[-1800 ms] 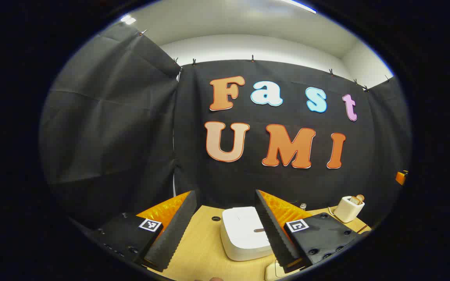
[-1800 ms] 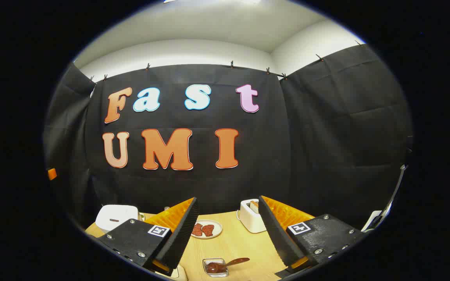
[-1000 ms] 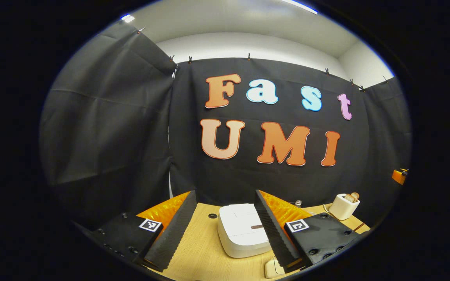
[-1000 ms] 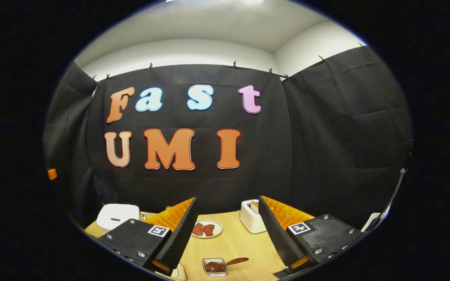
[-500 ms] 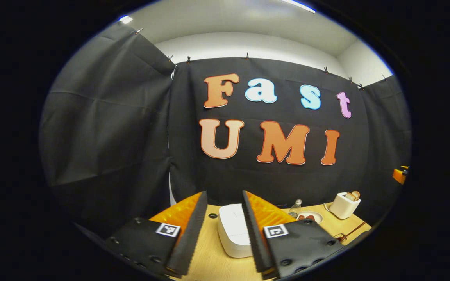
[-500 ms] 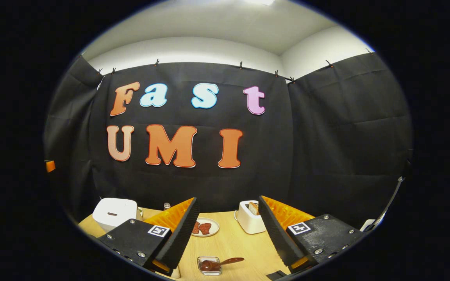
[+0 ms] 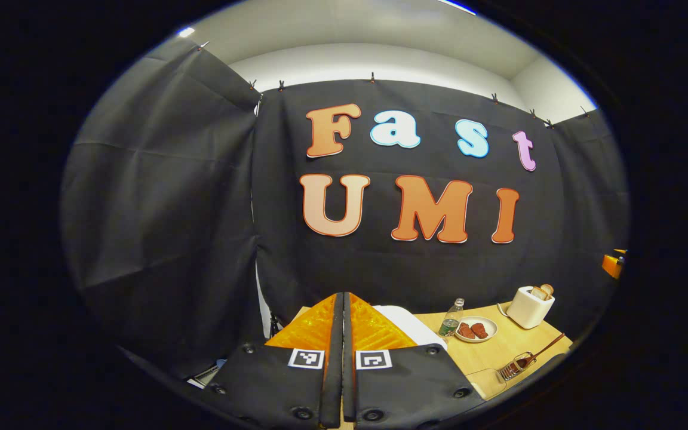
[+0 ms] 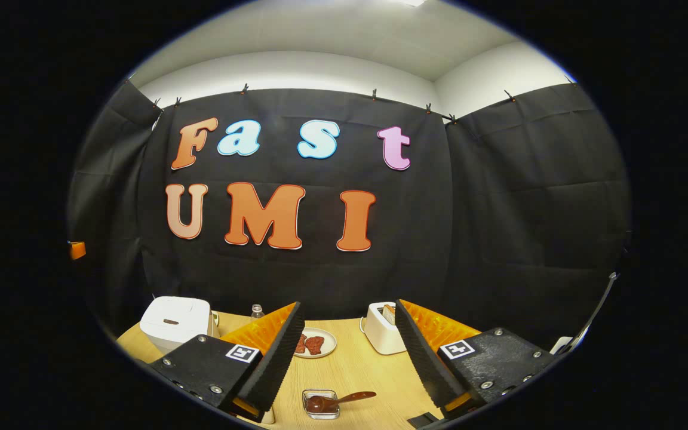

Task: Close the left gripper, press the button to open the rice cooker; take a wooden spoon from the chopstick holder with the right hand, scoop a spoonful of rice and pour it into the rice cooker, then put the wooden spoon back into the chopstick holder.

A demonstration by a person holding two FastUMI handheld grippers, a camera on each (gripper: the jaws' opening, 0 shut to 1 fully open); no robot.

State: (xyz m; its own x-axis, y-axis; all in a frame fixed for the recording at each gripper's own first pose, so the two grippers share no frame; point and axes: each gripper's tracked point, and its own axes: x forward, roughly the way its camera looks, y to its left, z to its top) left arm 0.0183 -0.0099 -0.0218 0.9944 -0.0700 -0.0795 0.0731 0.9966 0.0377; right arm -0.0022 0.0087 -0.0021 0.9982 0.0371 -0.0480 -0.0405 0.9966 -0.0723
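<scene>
Closing done: my left gripper [image 7: 342,310] has fingers together, empty. Should press squarely on the rice cooker [image 8: 175,322] button. Right gripper [image 8: 347,343] fingers apart, idle.

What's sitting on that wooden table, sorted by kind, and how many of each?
White appliances: 2, a square white rice cooker and a white toaster
Clear plastic bottle: 1
Round white plate of red pieces: 1
Small glass dish holding a brown spoon: 1
Wire utensil holder: 1
Total: 6
</scene>
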